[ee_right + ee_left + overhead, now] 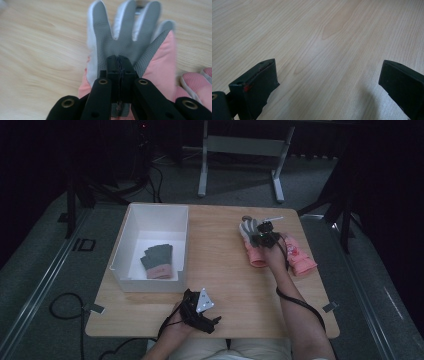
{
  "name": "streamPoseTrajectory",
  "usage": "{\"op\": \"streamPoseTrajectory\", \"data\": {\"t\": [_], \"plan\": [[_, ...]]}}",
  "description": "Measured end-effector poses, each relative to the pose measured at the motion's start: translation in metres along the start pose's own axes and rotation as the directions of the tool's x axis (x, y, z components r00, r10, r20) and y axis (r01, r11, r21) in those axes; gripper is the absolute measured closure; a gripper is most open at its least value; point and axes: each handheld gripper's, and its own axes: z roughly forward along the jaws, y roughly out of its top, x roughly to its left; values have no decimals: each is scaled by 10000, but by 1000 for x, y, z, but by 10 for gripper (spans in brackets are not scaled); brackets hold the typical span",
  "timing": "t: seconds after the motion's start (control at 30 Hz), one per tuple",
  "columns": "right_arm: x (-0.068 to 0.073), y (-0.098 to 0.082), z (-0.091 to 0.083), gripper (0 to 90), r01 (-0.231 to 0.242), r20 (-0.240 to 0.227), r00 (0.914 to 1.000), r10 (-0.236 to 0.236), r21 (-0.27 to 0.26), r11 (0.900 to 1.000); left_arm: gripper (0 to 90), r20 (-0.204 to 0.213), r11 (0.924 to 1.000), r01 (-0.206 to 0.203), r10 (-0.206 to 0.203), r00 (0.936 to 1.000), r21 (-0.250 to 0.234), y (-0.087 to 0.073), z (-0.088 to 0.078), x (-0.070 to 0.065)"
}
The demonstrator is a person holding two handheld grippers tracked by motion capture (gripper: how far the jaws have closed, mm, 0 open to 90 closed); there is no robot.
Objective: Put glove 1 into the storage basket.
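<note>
At the near edge of the wooden table (225,285), the left gripper (202,312) rests low over bare wood, its two black jaws standing wide apart with nothing between them, as the left gripper view shows. Farther in, toward the left edge, a white box (131,232) sits on the table with a dark grey glove (159,260) with a pink cuff lying flat on its floor. Across the table, near the far right corner, the right gripper (261,239) sits on a pink and grey glove (253,245) that lies palm up, fingers pointing toward the far edge. In the right gripper view the jaws are pressed together over a pinch of the grey palm fabric (117,45). Just beside it, closer to the right edge, lies a second pink glove (300,257).
</note>
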Motion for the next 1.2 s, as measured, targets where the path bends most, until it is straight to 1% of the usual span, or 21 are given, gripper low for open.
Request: {"op": "streamPoseTrajectory", "data": {"t": [0.07,0.1,0.13,0.27,0.3,0.33,0.47,0.57,0.6,0.67,0.73,0.77,0.83,0.9,0.93,0.97,1.0,1.03,1.07,1.1,1.2], "plan": [[6,-1,-17,887,-180,-166,9997,174,-398,9990,18,-26,10000,-35,35,10000,5,0,0,0],[6,-1,-17,887,-180,-166,9997,174,-398,9990,18,-26,10000,-35,35,10000,5,0,0,0],[15,-2,-35,888,-256,-282,9993,237,-703,9972,18,-25,9999,-134,135,9999,61,0,0,-2],[34,-6,-69,888,-324,-322,9991,285,-1266,9914,18,-33,9997,-206,206,9998,91,0,1,-3],[34,-6,-69,888,-324,-322,9991,285,-1266,9914,18,-33,9997,-206,206,9998,91,0,1,-3],[42,-11,-88,888,-589,-381,9978,535,-1596,9854,18,-12,9997,-205,205,9998,96,1,1,-3],[57,-22,-115,887,-627,-260,9979,589,-1871,9803,18,-13,9997,-226,226,9997,100,0,1,-3],[65,-34,-131,888,-854,-176,9963,835,-2001,9760,18,-7,9996,-268,268,9996,84,0,2,-4],[67,-38,-134,888,-989,-181,9951,973,-2061,9735,18,-6,9996,-265,265,9996,84,0,2,-4],[69,-49,-138,888,-1180,-79,9929,1187,-1949,9737,19,1,9996,-258,258,9997,82,1,1,-4],[70,-54,-139,888,-1277,-76,9917,1286,-1944,9726,18,19,9996,-270,270,9996,69,1,1,-4],[71,-65,-135,888,-1410,-14,9897,1429,-1725,9749,18,20,9996,-273,273,9996,61,1,1,-4],[72,-70,-131,888,-1454,62,9889,1483,-1608,9762,18,6,9994,-330,330,9995,120,1,1,-5],[72,-81,-117,888,-1635,138,9860,1662,-1167,9796,19,-45,9991,-394,394,9992,128,1,1,-5],[73,-89,-105,888,-1729,67,9847,1740,-799,9817,18,-20,9996,-282,282,9996,88,0,1,-5],[74,-93,-99,888,-1763,2,9843,1767,-653,9822,18,-20,9996,-282,282,9996,88,0,1,-5],[74,-93,-99,888,-1763,2,9843,1767,-653,9822,18,6,9997,-222,222,9998,127,0,2,-4],[75,-98,-86,888,-1889,-108,9820,1886,-337,9814,19,40,9997,-168,168,9999,153,0,2,-3],[75,-98,-86,888,-1889,-108,9820,1886,-337,9814,19,33,9998,-158,157,9999,124,0,2,-3],[78,-99,-77,887,-1833,-187,9829,1830,-159,9829,18,32,9998,-175,175,9998,101,1,2,-2],[83,-100,-66,886,-1704,-349,9847,1707,93,9853,18,12,9995,-259,258,9997,154,0,2,-3]]}}
